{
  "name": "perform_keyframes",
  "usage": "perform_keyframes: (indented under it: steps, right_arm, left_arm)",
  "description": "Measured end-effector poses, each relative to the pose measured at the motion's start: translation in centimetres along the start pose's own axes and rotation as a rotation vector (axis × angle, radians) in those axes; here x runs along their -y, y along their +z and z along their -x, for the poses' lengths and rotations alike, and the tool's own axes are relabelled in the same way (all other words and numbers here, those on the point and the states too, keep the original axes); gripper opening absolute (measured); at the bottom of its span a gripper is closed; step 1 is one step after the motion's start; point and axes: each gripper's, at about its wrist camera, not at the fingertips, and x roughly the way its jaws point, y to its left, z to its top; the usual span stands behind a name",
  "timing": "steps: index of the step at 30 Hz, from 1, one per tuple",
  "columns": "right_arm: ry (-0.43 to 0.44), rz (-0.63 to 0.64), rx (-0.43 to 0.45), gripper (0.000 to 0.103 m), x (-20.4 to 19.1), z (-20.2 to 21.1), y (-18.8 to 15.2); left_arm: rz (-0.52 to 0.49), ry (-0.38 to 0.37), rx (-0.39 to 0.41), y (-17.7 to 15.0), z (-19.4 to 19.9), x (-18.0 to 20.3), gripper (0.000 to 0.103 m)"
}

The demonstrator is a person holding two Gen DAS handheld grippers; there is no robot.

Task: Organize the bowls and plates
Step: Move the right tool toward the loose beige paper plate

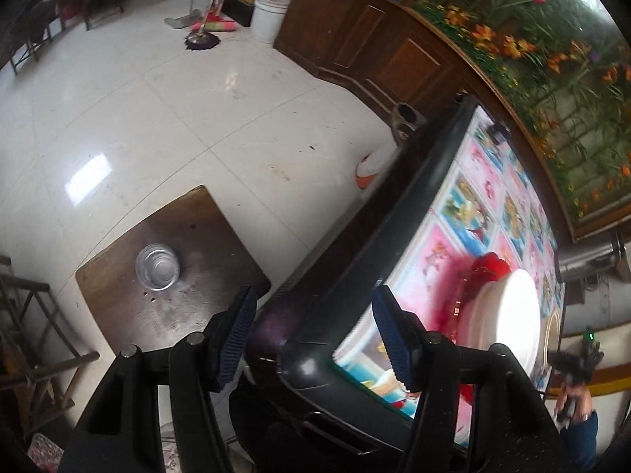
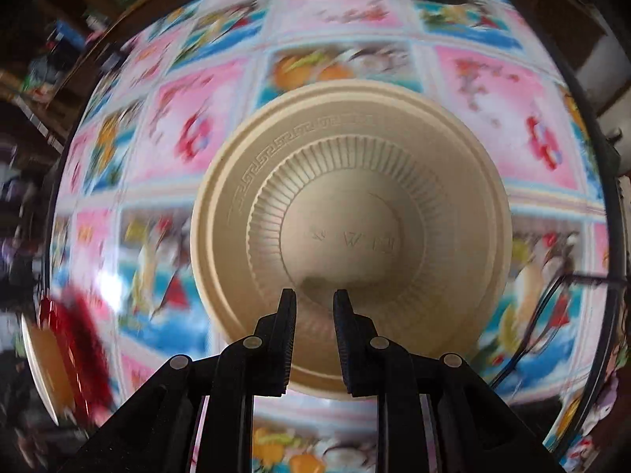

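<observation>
Right wrist view: right gripper (image 2: 314, 339) is pinching the beige bowl's (image 2: 351, 232) near rim, carrying it above the patterned table (image 2: 493, 90), likely toward stacking. Left gripper (image 1: 315, 339) is hanging wide open, empty.

Illegible embossed marks on bowl (image 2: 351, 205)

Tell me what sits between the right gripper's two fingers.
In the right wrist view, the near rim of the beige plate sits between the fingers of the right gripper, above the patterned tablecloth.
</observation>
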Motion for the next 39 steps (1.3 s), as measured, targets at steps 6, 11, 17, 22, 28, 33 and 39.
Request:
perform_keyframes:
  steps: [6,11,17,22,28,33,39]
  right_arm:
    - [0.094,0.127,-0.092,0.021,-5.1,0.5,-6.9]
    - [0.172,0.196,-0.158,0.021,-8.1,0.6,-11.1]
    - [0.250,0.178,-0.013,0.021,-8.8,4.5,-11.4]
    - [0.317,0.095,0.082,0.021,-8.3,6.8,-11.0]
    - [0.386,0.009,0.127,0.021,-7.1,8.2,-11.6]
    - [0.401,-0.016,0.153,0.021,-6.1,9.2,-12.1]
    - [0.401,-0.069,0.182,0.029,-4.2,9.6,-13.1]
  left_arm:
    - [-0.019,-0.028,0.011,0.0,0.1,0.6,0.061]
    - [-0.064,-0.052,0.027,0.1,0.3,2.9,0.061]
    - [-0.204,-0.151,0.053,-0.3,2.0,9.3,0.061]
    - [-0.342,-0.234,0.049,-1.7,3.1,15.9,0.061]
    - [-0.501,-0.314,-0.010,-4.6,2.4,23.4,0.060]
    - [-0.632,-0.366,-0.071,-8.0,1.3,29.4,0.060]
    - [-0.750,-0.396,-0.150,-11.8,-0.8,34.7,0.060]
